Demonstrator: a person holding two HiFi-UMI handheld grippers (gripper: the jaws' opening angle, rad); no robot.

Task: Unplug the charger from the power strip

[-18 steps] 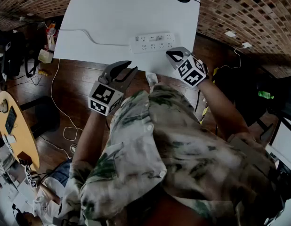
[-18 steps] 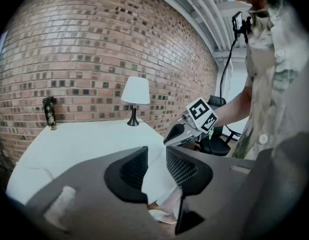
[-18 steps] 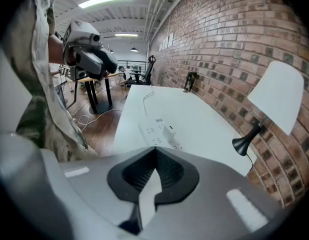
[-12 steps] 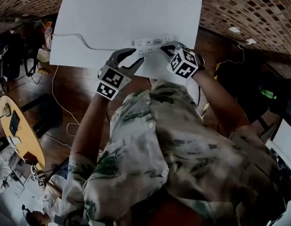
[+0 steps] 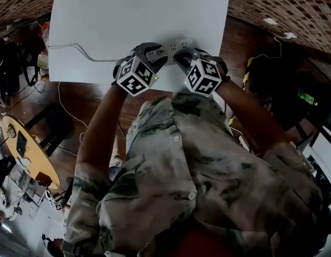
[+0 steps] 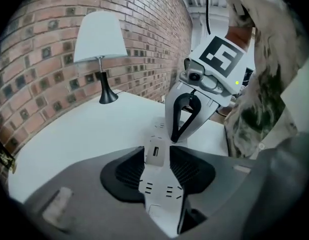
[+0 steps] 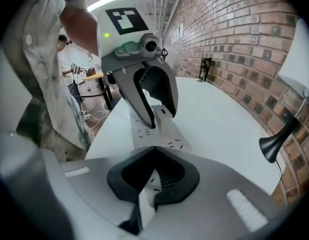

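A white power strip (image 5: 168,48) lies near the front edge of the white table (image 5: 128,15). Its cord (image 5: 80,50) runs off to the left. No charger shows on it in any view. My left gripper (image 5: 152,52) is shut on the strip's left end, and the strip (image 6: 157,181) fills the gap between my pads in the left gripper view. My right gripper (image 5: 184,56) is at the strip's right end. Its tips meet on the strip's top (image 7: 154,131), shut with nothing visibly between them. Each gripper view shows the other gripper: the right one (image 6: 177,138) and the left one (image 7: 160,116).
A lamp (image 6: 99,39) with a white shade and black base (image 7: 274,144) stands at the table's far side against the brick wall. The table's front edge is just behind the grippers, with dark wood floor and cables below. A yellow round table (image 5: 21,149) is at the left.
Both grippers have moved forward from over the floor at the table's edge onto the power strip. The left one has come down around the strip's left end.
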